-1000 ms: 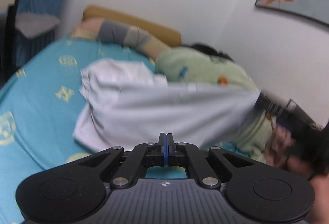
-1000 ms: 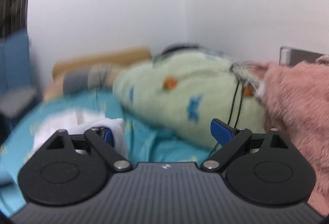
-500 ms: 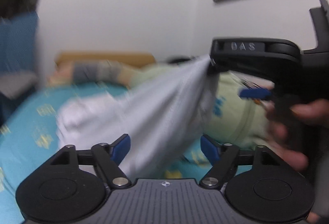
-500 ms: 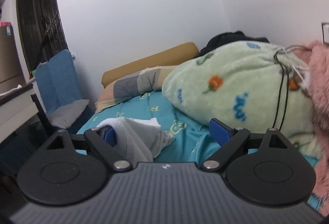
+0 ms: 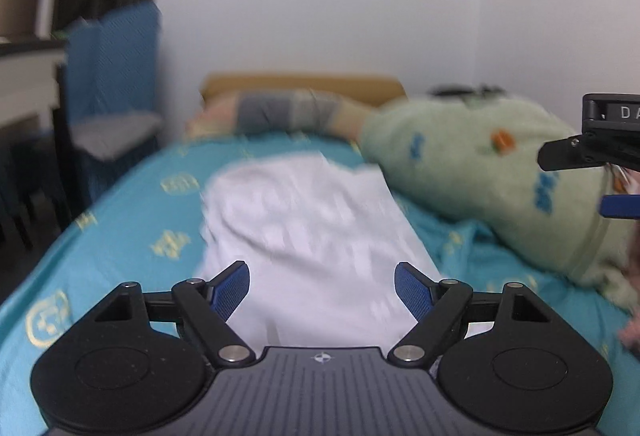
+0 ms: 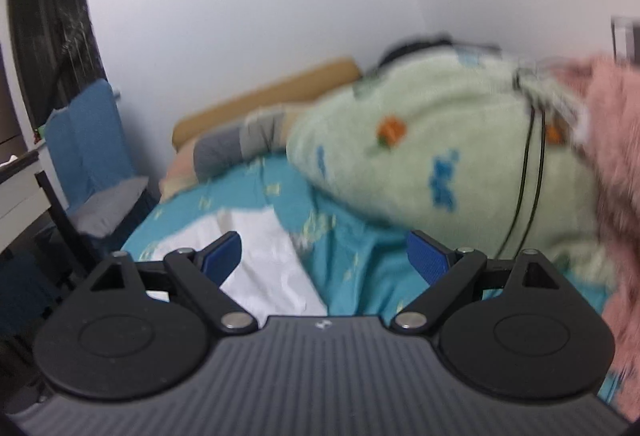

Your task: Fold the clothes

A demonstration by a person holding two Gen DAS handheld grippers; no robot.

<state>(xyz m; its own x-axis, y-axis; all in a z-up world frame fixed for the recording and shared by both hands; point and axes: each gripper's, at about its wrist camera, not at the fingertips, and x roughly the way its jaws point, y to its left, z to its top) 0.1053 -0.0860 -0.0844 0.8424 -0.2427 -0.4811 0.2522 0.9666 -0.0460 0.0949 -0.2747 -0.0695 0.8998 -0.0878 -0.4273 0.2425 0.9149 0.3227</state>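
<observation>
A white garment [image 5: 312, 236] lies spread on the turquoise bed sheet [image 5: 132, 220]; it also shows in the right wrist view [image 6: 264, 256]. My left gripper [image 5: 322, 286] is open and empty above the garment's near end. My right gripper [image 6: 324, 256] is open and empty, to the right of the garment over the sheet [image 6: 352, 260]. Part of the right gripper shows at the right edge of the left wrist view [image 5: 600, 156]. Both views are blurred.
A green patterned blanket bundle [image 5: 492, 172] lies at the right against the wall. A pink fluffy item [image 6: 612, 164] lies beside it. A pillow [image 5: 280, 112] lies at the bed's head. A blue chair [image 5: 112, 84] stands left of the bed.
My left gripper opened. The garment, lifted by its corner at my right gripper, has dropped and now lies flat on the bed. Both grippers are empty.
</observation>
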